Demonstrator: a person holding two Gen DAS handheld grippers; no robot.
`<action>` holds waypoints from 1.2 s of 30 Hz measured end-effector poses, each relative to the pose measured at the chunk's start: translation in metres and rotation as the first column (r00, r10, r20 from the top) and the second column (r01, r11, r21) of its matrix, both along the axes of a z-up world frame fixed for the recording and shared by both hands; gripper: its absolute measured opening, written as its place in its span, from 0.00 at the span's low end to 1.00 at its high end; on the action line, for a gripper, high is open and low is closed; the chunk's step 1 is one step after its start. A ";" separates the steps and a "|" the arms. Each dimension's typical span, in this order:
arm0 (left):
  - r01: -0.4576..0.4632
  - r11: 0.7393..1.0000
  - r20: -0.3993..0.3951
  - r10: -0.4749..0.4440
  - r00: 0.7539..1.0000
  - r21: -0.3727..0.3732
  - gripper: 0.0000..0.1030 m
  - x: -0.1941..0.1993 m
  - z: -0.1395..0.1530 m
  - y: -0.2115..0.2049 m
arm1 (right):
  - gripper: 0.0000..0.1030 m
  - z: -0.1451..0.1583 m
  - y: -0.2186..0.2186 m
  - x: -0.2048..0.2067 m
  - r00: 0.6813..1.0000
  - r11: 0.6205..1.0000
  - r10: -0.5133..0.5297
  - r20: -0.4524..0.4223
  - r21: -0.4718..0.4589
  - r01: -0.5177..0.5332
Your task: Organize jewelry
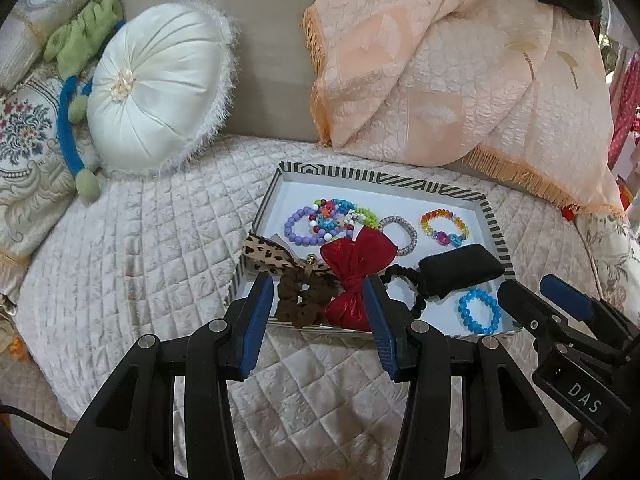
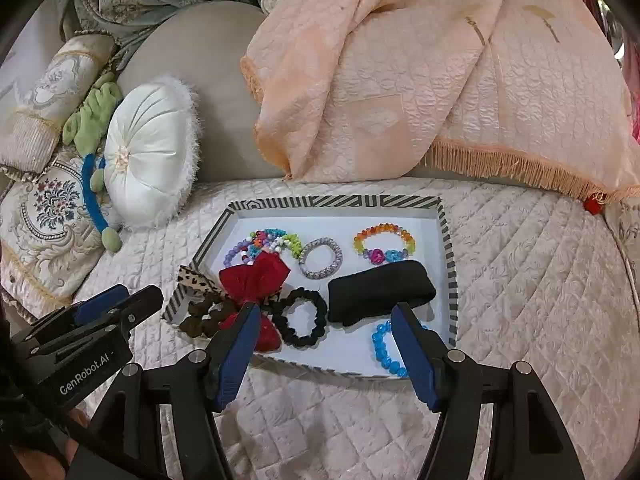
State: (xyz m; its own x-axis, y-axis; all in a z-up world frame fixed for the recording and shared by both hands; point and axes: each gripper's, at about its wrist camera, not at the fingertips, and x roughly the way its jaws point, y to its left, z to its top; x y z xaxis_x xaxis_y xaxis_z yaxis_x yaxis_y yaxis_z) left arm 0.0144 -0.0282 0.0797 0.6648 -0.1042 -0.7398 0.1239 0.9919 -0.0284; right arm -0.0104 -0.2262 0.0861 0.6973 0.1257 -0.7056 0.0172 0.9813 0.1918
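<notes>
- Tray sits on the quilted cover, long axis left-right in the right wrist view, holding the jewelry.
- Black pouch lies lengthwise across the tray; blue bracelet sits just in front of it.
- Red bow overlaps the bead bracelets and brown scrunchie.
- Left gripper open and empty; right gripper open and empty above the near edge.
- White cushion and peach blanket lie behind, apart.

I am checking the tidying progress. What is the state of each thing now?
Striped tray: on the quilt, holding everything.
Red bow: overlapping the brown scrunchie.
Black scrunchie: flat, loose.
Blue bead bracelet: flat, alone.
Left gripper: open, empty.
Right gripper: open, empty.
</notes>
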 end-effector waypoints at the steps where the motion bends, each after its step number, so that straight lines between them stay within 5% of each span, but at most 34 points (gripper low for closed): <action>1: 0.000 1.000 0.007 0.000 1.000 0.000 0.45 -0.003 0.002 0.000 | 0.63 0.002 0.001 -0.002 1.000 1.000 -0.003 0.006 -0.012 0.003; 36: -0.012 1.000 0.043 0.012 0.999 0.005 0.45 -0.028 0.009 0.007 | 0.63 0.011 0.014 -0.028 1.000 0.996 -0.019 0.023 -0.091 0.022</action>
State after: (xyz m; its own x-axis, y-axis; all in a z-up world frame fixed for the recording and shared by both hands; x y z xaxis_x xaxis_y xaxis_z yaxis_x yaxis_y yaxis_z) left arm -0.0140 -0.0216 0.0892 0.6971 -0.0922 -0.7110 0.1126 0.9935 -0.0184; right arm -0.0382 -0.2124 0.0966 0.7149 0.0469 -0.6976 0.0342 0.9942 0.1019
